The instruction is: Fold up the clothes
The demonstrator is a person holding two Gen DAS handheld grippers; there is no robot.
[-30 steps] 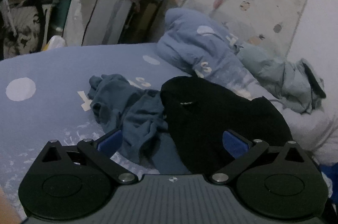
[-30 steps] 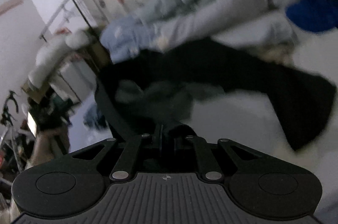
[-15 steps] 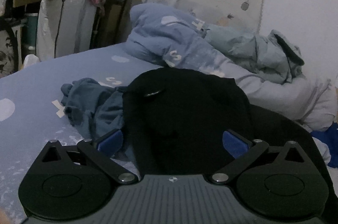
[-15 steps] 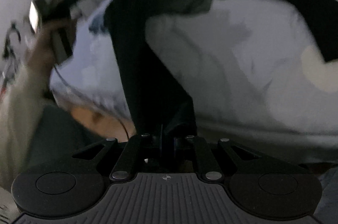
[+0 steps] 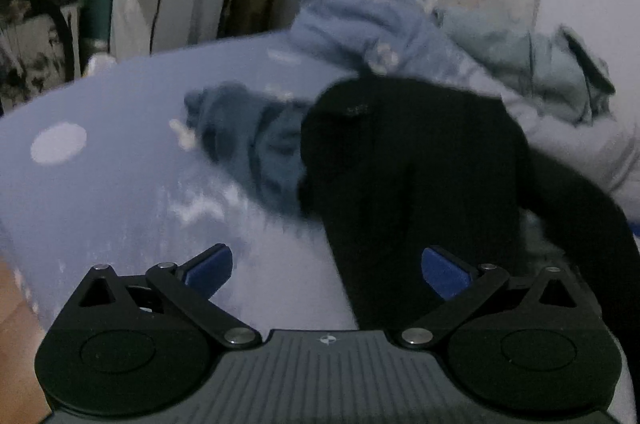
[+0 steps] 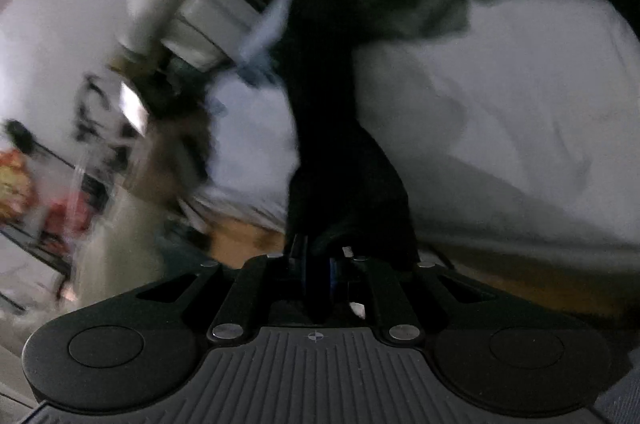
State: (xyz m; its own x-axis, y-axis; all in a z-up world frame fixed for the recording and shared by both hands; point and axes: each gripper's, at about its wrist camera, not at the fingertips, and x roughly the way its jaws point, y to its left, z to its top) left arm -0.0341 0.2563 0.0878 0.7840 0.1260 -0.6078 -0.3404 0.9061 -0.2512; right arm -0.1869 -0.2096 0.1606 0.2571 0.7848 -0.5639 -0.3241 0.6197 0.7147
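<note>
A black garment (image 5: 408, 160) lies spread across a pale blue bed (image 5: 100, 184), beside a crumpled blue garment (image 5: 256, 140). The left gripper (image 5: 326, 270) hovers over the bed with its blue fingers (image 5: 210, 270) spread wide, empty. The right gripper (image 6: 318, 264) has its fingers pressed together, pinching the black garment's edge, which stretches away from it.

No readable text in either view. Black garment (image 5: 416, 160) carries a small pale mark near its upper edge, too blurred to make out as letters. Blue bedsheet (image 5: 120, 184) has white printed shapes, smeared by motion, not legible as characters; each gripper body bears a small round emblem, no wording.
</note>
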